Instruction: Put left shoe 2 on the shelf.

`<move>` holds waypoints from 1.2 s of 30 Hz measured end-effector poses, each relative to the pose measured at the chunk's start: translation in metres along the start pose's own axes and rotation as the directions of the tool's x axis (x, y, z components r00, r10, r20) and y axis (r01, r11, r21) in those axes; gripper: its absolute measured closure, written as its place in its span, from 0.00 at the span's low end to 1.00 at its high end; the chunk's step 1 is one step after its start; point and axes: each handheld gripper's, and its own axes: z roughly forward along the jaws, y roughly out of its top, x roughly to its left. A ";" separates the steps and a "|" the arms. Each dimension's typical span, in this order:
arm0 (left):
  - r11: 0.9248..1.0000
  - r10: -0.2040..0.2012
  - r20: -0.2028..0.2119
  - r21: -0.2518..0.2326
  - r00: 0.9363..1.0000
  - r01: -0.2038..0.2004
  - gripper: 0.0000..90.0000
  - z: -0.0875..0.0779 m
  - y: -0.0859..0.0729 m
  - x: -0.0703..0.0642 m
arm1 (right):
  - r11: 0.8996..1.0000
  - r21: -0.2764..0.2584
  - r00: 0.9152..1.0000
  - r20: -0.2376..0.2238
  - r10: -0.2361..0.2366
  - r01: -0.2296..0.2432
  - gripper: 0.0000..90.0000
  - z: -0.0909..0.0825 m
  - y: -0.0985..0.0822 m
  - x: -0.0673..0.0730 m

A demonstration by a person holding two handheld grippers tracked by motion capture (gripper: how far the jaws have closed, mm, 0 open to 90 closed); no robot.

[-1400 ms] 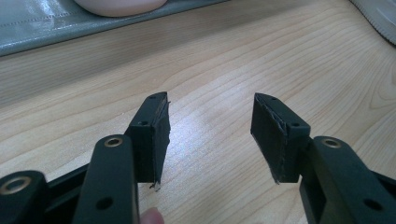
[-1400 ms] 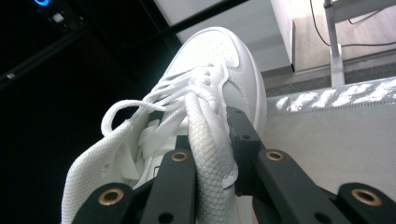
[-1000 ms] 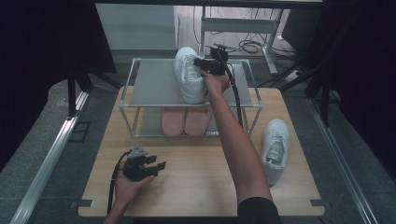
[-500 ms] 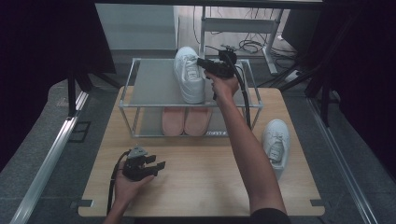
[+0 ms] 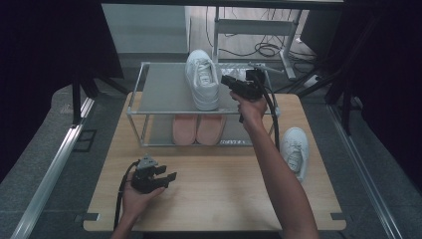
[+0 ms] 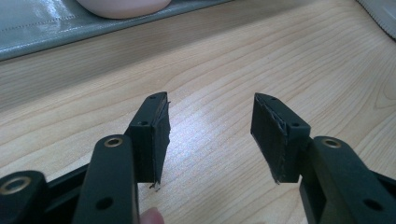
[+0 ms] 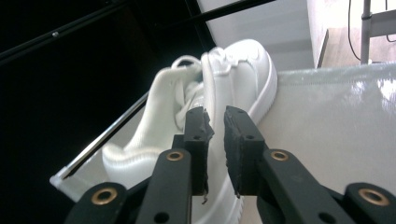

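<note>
Above the shoe rack's (image 5: 149, 92) top shelf, my right gripper (image 5: 230, 82) hangs just beside the white sneaker (image 5: 203, 79) standing there; its jaws have just been closing to a narrow gap with nothing between them. Low over the wooden table (image 5: 224, 199), my left gripper (image 5: 168, 178) holds its jaws wide and empty.

Pink shoes (image 5: 197, 129) half hidden under rack's top shelf (image 5: 164, 92), cut off in left gripper view
</note>
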 end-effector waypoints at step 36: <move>1.000 0.009 -0.003 0.010 1.000 -0.009 0.53 0.003 0.000 -0.003 | 0.998 0.057 0.998 -0.053 0.026 -0.023 1.00 -0.001 -0.048 -0.003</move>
